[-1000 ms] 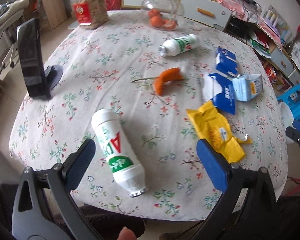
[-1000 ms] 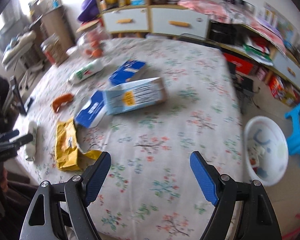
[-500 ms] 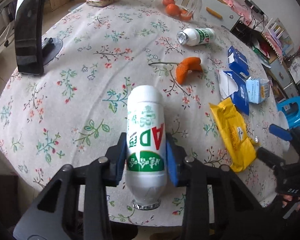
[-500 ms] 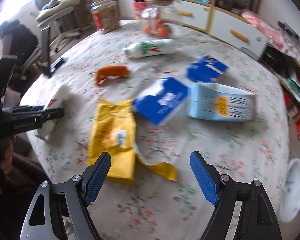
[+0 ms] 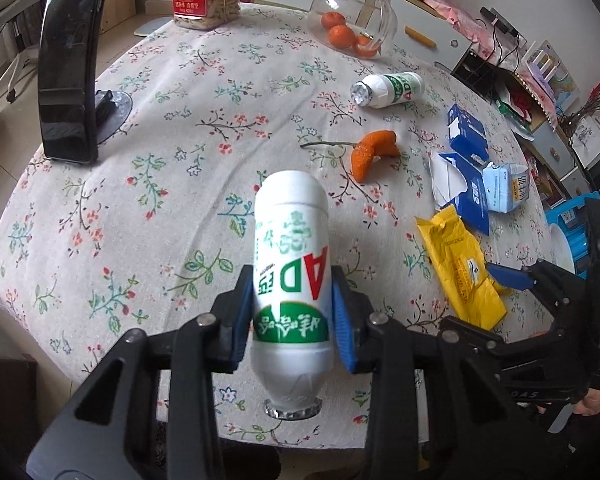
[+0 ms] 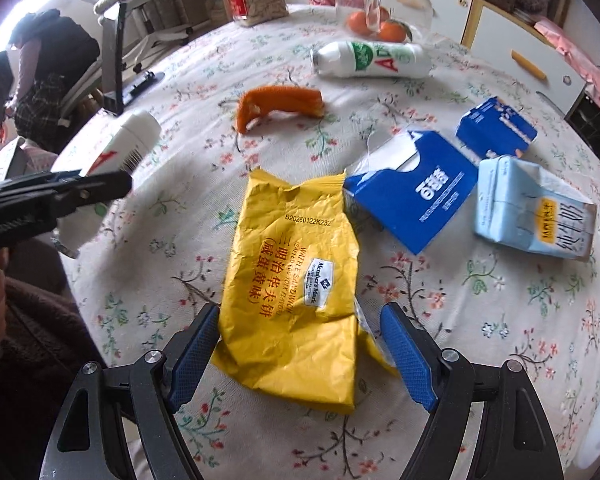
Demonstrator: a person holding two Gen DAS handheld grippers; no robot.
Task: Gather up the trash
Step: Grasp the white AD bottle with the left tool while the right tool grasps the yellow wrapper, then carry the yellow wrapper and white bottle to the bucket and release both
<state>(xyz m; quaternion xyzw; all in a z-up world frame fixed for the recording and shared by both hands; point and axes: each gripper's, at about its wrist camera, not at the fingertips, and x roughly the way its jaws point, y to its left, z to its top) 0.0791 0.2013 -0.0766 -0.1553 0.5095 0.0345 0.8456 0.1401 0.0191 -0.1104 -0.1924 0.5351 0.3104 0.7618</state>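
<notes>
Flowered cloth is covering the round table (image 5: 148, 168); most of the trash is lying on it uncollected; your left gripper (image 5: 290, 312) is clamping the white AD drink bottle (image 5: 290, 276) near the close edge; your right gripper (image 6: 300, 354) is spread wide around the near end of the yellow wafer wrapper (image 6: 296, 280), not yet pinching; a second AD bottle (image 6: 372, 60), an orange peel (image 6: 280, 106), two blue cartons (image 6: 420, 196) and a pale blue milk carton (image 6: 536, 212) are waiting; no bin is showing.
</notes>
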